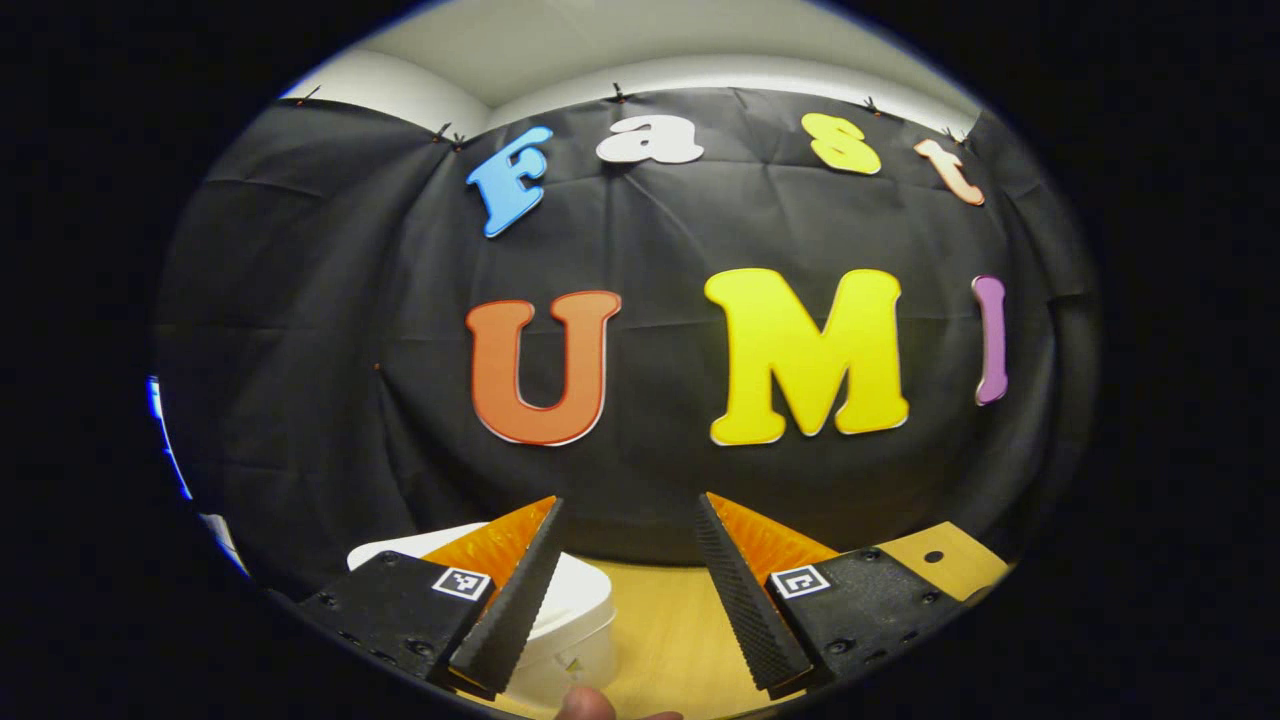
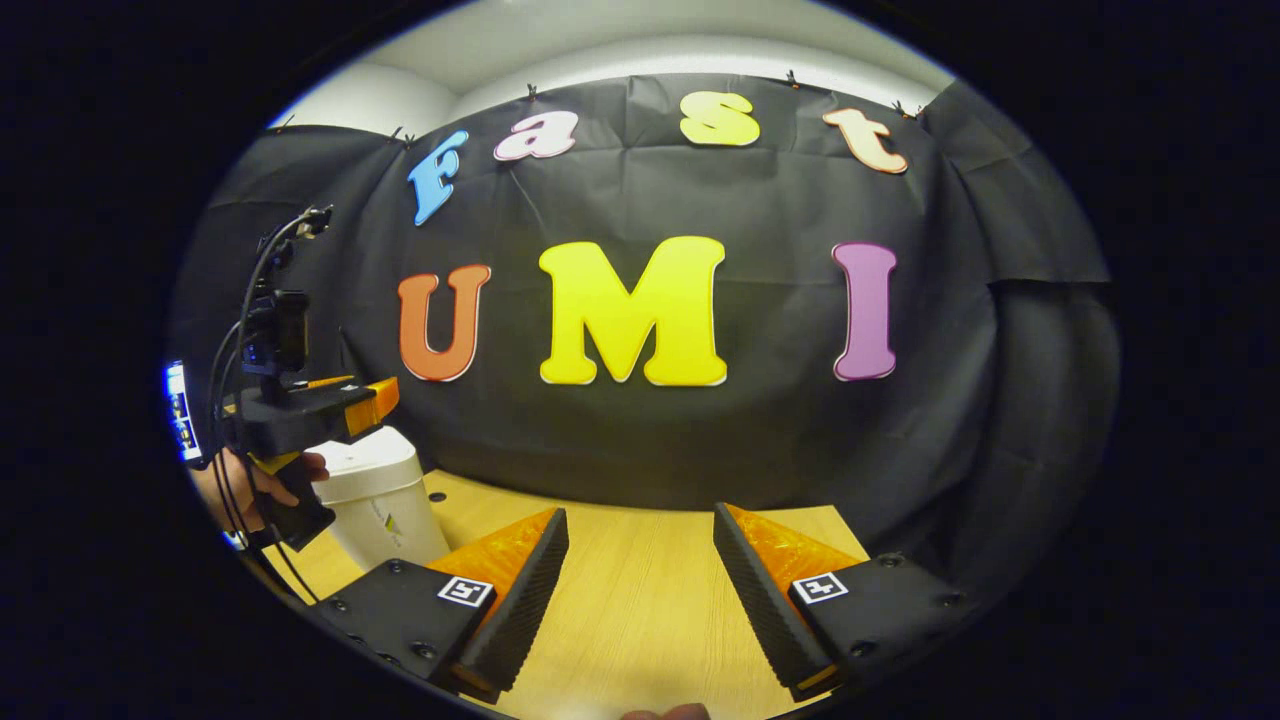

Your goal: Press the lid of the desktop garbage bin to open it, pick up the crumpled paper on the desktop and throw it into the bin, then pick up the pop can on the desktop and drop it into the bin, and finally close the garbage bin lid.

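Observation:
The white garbage bin [image 1: 580, 610] stands low in the left gripper view, partly behind my left finger, its lid down. My left gripper [image 1: 630, 510] hangs above it, open, with nothing between the fingers. In the right gripper view the same bin [image 2: 378, 495] stands at the left on the wooden desk, and the left gripper [image 2: 385, 392] is held by a hand just over its lid. My right gripper [image 2: 640, 520] is open over bare desk, well to the right of the bin.
The wooden desktop [image 2: 640, 590] runs back to the black cloth wall. A small dark hole [image 2: 436, 497] marks the desk beside the bin. A tan board with a hole [image 1: 945, 560] shows at the right of the left gripper view.

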### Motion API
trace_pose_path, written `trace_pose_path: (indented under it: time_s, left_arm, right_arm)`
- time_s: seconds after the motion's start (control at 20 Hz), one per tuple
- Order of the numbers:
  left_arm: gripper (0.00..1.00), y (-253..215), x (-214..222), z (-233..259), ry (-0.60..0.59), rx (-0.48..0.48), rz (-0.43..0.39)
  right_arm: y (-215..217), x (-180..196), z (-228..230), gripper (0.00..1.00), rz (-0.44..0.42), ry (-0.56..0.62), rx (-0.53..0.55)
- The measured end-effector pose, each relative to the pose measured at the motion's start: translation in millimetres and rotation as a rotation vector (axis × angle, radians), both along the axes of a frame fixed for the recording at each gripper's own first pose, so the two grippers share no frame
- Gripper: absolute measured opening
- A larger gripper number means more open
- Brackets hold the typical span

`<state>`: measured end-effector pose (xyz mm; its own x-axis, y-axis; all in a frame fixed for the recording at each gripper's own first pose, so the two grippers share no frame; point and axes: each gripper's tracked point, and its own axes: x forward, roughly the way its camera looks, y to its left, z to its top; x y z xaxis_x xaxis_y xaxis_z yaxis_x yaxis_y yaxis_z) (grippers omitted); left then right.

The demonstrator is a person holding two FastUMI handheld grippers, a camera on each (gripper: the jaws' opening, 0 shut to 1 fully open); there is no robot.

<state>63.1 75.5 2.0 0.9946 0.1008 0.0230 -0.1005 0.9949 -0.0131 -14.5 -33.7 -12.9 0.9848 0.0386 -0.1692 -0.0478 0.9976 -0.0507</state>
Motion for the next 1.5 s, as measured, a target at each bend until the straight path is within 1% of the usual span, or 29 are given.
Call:
trace_pose_path:
  time_s: [0.15, 0.2, 0.35, 0.55, 0.6, 0.8, 0.95, 1.15, 1.25, 1.3, 1.5]
  left_arm:
    - [0.87, -26.8, -19.4, 22.3, -0.005, -0.038, -0.099]
    - [0.87, -32.3, -23.4, 23.6, -0.008, -0.045, -0.121]
    - [0.88, -52.5, -42.9, 23.9, -0.022, -0.067, -0.173]
    - [0.91, -61.7, -61.4, 25.9, -0.038, -0.067, -0.17]
    - [0.91, -65.8, -64.2, 27.6, -0.048, -0.073, -0.18]
    - [0.91, -79.7, -75.1, 30.5, -0.072, -0.077, -0.219]
    - [0.9, -75.8, -75.8, 20.1, -0.053, -0.062, -0.198]
    - [0.91, -81.1, -78.3, 12.3, -0.029, -0.081, -0.195]
    - [0.91, -82.3, -79.9, 21.3, -0.033, -0.077, -0.193]
    - [0.91, -82.8, -79.5, 23.8, -0.035, -0.075, -0.193]
    - [0.91, -87.8, -78.9, 23.8, -0.041, -0.077, -0.199]
  right_arm:
    - [8.2, 1.3, 31.7, 0.92, -0.012, -0.095, -0.004]
    - [10.5, 1.3, 39.5, 0.91, -0.017, -0.12, -0.006]
    - [14.0, -3.9, 53.3, 0.93, -0.037, -0.173, -0.026]
    - [14.6, -8.9, 59.4, 0.92, -0.081, -0.207, -0.05]
    - [17.1, -10.2, 60.6, 0.94, -0.082, -0.207, -0.045]
    - [15.9, -14.4, 70.3, 0.94, -0.092, -0.225, -0.033]
    - [9.5, -18.3, 71.5, 0.94, -0.126, -0.231, -0.024]
    - [9.1, -20.3, 67.4, 0.94, -0.132, -0.219, -0.031]
    - [7.2, -20.3, 67.5, 0.96, -0.135, -0.216, -0.03]
    - [7.6, -20.4, 66.9, 0.94, -0.132, -0.216, -0.023]
    - [4.4, -17.8, 60.6, 0.94, -0.134, -0.197, -0.01]
